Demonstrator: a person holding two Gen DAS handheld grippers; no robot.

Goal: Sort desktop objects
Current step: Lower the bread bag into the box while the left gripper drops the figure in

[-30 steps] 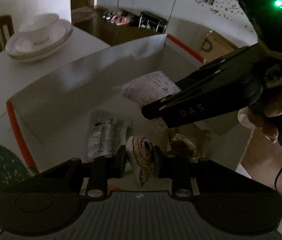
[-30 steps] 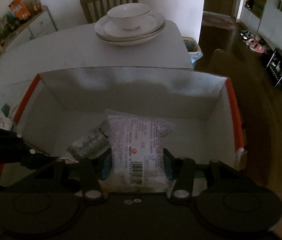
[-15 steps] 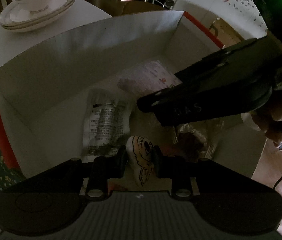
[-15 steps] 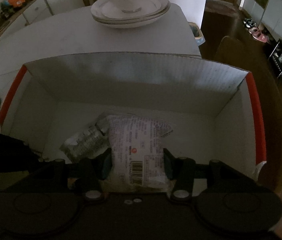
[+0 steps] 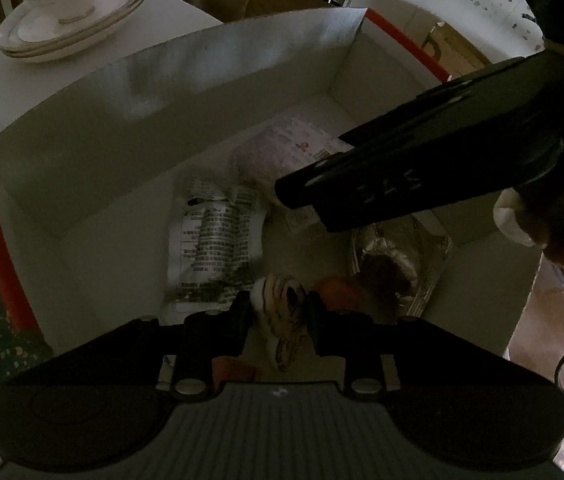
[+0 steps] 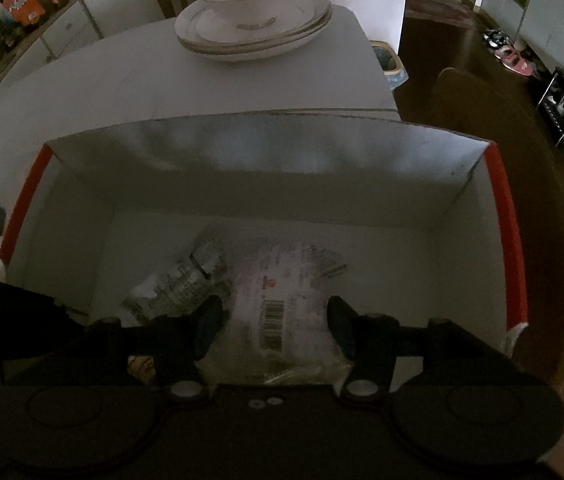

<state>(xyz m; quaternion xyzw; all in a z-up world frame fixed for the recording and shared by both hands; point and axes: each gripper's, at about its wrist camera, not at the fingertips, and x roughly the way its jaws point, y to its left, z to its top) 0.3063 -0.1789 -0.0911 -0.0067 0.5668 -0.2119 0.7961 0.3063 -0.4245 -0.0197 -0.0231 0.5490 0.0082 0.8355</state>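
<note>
A white cardboard box (image 5: 242, 52) (image 6: 266, 148) with orange-red side edges stands open on the table. My left gripper (image 5: 278, 312) is low inside it, its jaws just opening, pads still against a small white toy with brown stripes (image 5: 280, 300). My right gripper (image 6: 274, 320) is opening too. A pale pink snack packet with a barcode (image 6: 278, 300) (image 5: 282, 148) lies on the box floor between its fingers, clear of both pads. From the left wrist, the right gripper (image 5: 302, 196) reaches in from the right, held by a hand (image 5: 562, 240).
Also in the box: a crumpled clear packet with black print (image 5: 214, 240) (image 6: 178, 284), a brown item in clear wrap (image 5: 394, 264) and something orange (image 5: 338, 292). Stacked plates with a bowl (image 6: 254, 24) (image 5: 70, 12) sit beyond on the table (image 6: 122, 80). A wooden chair (image 6: 466, 96) stands right.
The right jaws have spread and the pink packet has slipped out of their hold onto the box floor. The toy in the left jaws has tipped over. Both views look deeper into the box.
</note>
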